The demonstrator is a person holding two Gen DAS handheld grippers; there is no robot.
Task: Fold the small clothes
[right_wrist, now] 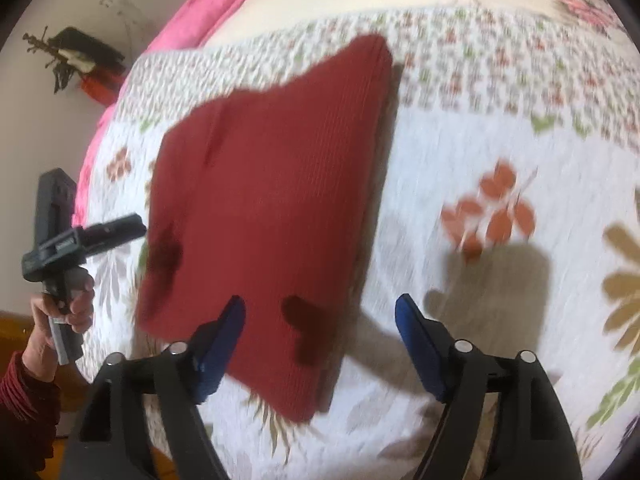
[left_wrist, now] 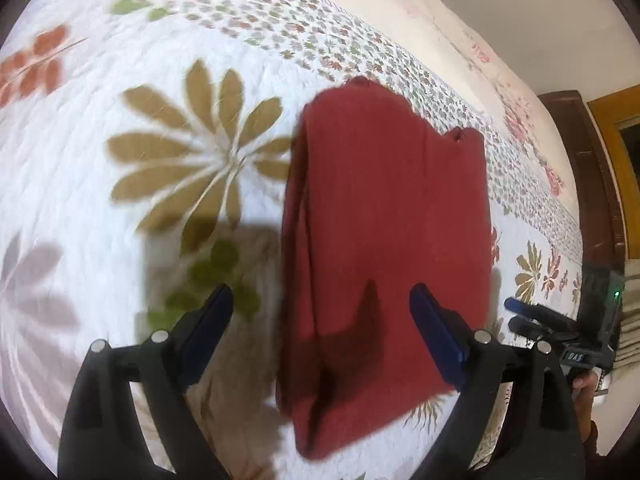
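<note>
On the bed, the floral quilt (left_wrist: 120, 208) carries one red garment (left_wrist: 384, 220), a ribbed knit piece lying flat and already doubled over lengthwise, with stacked layers showing along its long folded edge. Taking the garment as the landmark and reading from left to right: in the left wrist view, the left gripper (left_wrist: 322, 312) hangs above the garment's near end, its blue-padded fingers (left_wrist: 208, 324) spread wide and holding nothing, one pad over bare quilt just left of the cloth and the other above the cloth itself. That straddle suits a descent onto the near-left folded edge, though whether a pinch is intended there is only a guess. Farther right of the garment in the same view, the right gripper (left_wrist: 540, 320) shows partly, held off the bed's edge. In the right wrist view the right gripper (right_wrist: 320, 324) likewise hovers with its fingers released and empty, one pad above the garment's near end and the other over quilt to its right; the left gripper (right_wrist: 100, 232) appears at the garment's left border, gripped by a hand (right_wrist: 60, 312) in a dark red sleeve (right_wrist: 20, 408). Both tools wait at the near end, probably so the cloth can be folded away across its length. A pink blanket (right_wrist: 192, 32) lies beyond the garment, at the bed's far side.
</note>
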